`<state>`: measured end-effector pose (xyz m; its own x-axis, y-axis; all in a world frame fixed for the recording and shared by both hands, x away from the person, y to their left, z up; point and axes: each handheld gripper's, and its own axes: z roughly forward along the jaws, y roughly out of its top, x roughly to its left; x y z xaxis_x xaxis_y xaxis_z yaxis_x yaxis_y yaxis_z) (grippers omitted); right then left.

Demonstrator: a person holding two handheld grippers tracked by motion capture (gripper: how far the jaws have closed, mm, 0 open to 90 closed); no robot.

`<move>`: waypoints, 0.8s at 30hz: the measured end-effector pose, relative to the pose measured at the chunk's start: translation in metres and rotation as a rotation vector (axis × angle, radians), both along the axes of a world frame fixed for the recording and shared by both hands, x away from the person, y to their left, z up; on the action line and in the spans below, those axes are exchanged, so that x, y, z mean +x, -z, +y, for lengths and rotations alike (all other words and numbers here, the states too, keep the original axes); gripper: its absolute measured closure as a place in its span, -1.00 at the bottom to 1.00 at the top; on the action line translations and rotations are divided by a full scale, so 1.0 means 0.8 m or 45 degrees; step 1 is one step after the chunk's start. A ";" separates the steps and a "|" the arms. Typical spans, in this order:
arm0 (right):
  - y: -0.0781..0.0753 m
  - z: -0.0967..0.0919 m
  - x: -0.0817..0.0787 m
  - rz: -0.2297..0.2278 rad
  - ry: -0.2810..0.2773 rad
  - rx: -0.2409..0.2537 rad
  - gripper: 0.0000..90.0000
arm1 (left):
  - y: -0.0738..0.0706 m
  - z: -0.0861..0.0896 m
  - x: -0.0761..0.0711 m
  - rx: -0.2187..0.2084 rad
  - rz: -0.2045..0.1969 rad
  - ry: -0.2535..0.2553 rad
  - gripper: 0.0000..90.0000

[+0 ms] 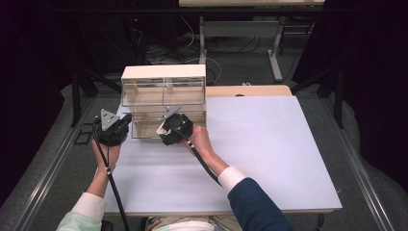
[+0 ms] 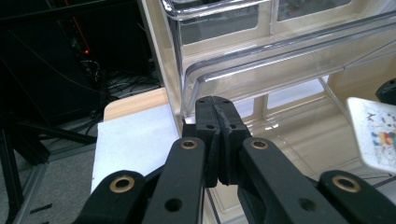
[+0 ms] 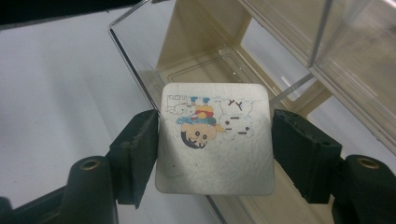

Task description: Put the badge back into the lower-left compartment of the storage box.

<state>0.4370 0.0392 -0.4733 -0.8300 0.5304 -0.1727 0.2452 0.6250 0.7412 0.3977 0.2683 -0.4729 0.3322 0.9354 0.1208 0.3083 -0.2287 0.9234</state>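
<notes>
High view, from left to right: the left gripper [image 1: 126, 121] sits at the left end of the drawer unit [image 1: 163, 73], a cream cabinet with clear plastic drawers standing at the far left of the white table [image 1: 269, 144]. Its jaws are clenched together, and in the left gripper view the left gripper's tips [image 2: 215, 108] rest against the front corner of the clear drawer [image 2: 261, 74] that is pulled out from the bottom row, with nothing between them that I can see. Just to the right, the right gripper [image 1: 162, 129] hangs over that same open drawer [image 1: 144, 126]. In the right gripper view its jaws stand on either side of a small square card [image 3: 215, 140] with rounded corners and a colourful cartoon printed upside down; the left pad touches the card's edge, the right pad looks a hair off it, so whether the grip is firm I cannot tell. The card hangs above the drawer's clear front rim [image 3: 135, 70]. The card's edge also peeks in at the right of the left gripper view [image 2: 373, 135]
</notes>
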 end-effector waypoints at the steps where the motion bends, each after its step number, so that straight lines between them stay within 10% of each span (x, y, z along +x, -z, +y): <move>1: 0.001 0.002 -0.001 0.005 0.017 -0.005 -0.27 | 0.000 0.000 0.000 -0.001 -0.001 0.000 1.00; 24: 0.008 0.031 0.009 -0.015 0.059 -0.047 -0.30 | 0.000 0.000 0.000 -0.003 -0.007 -0.003 1.00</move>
